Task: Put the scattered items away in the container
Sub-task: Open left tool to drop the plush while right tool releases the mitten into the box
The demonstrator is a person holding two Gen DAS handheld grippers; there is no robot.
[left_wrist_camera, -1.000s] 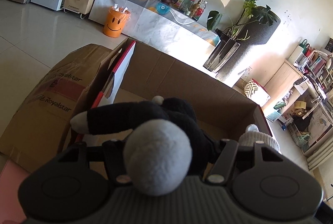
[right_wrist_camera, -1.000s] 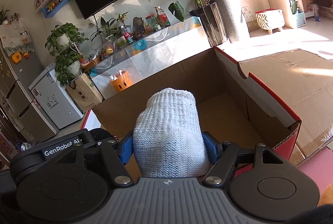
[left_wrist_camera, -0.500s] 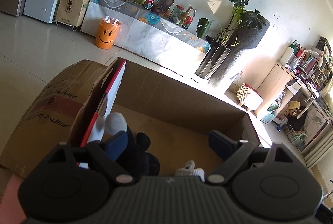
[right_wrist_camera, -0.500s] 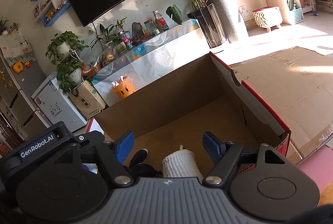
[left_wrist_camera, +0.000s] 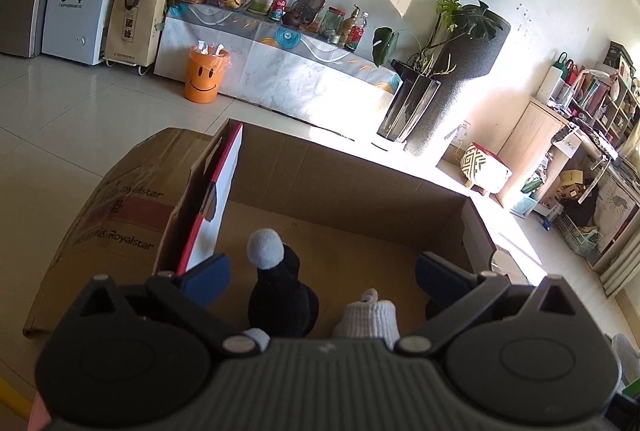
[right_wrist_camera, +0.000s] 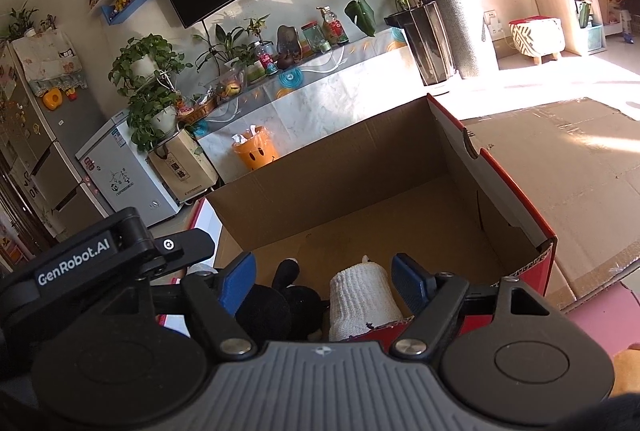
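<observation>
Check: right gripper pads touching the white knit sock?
Apart. Right wrist view: opening right gripper shows gaps beside white knit sock lying in cardboard box.

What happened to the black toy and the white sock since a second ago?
Both tongs let go: the black toy dropped from the left tongs, the white sock from the right tongs. Both tongs are opening, nothing gripped. The box stayed put.

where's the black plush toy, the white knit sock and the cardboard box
black plush toy (left_wrist_camera: pixel 280 297): left wrist view, on its dark body.
white knit sock (right_wrist_camera: pixel 362 297): right wrist view, on its ribbed middle.
cardboard box (right_wrist_camera: pixel 332 167): right wrist view, on the inner far wall.
</observation>
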